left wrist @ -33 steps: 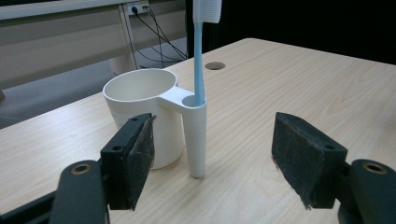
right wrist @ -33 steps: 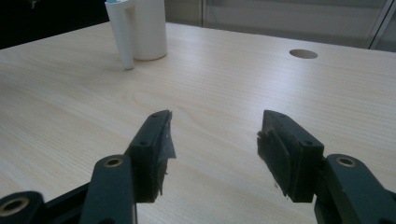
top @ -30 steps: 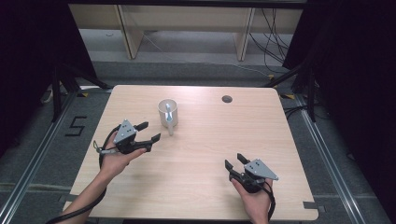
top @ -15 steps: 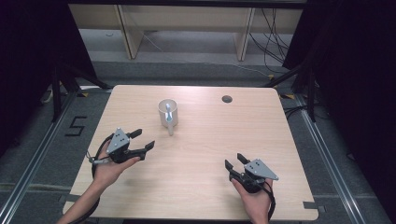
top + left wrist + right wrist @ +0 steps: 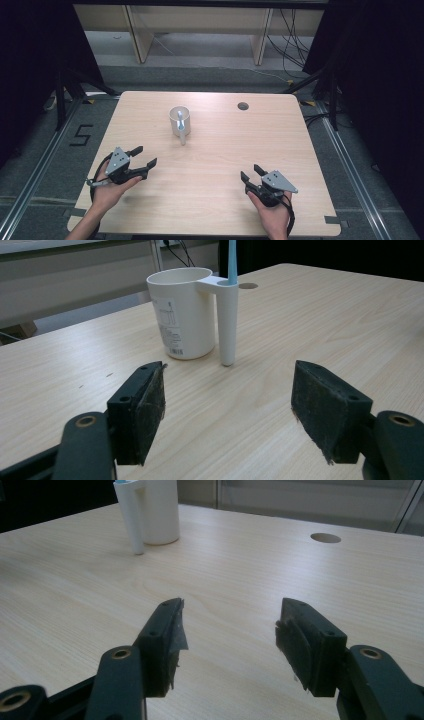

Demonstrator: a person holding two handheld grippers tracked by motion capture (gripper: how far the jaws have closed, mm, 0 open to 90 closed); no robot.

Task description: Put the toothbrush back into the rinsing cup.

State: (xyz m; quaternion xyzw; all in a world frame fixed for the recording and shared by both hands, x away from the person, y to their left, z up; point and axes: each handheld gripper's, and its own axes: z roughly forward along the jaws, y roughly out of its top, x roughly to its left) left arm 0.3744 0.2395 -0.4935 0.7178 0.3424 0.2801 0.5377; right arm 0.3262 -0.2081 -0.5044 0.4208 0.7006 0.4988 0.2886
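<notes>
We record one white cup point(image 5: 179, 121) with a tubular side holder, upright on the tabletop point(image 5: 220, 165) left of centre toward the far edge; a light blue stick point(image 5: 232, 262) stands in the holder. Round hole point(image 5: 243, 106) in the tabletop, far right of the cup. Left gripper point(image 5: 142, 157), near left, jaws spread, holding nothing, well apart from the cup. Right gripper point(image 5: 251, 173), near right, jaws spread, holding nothing.
</notes>
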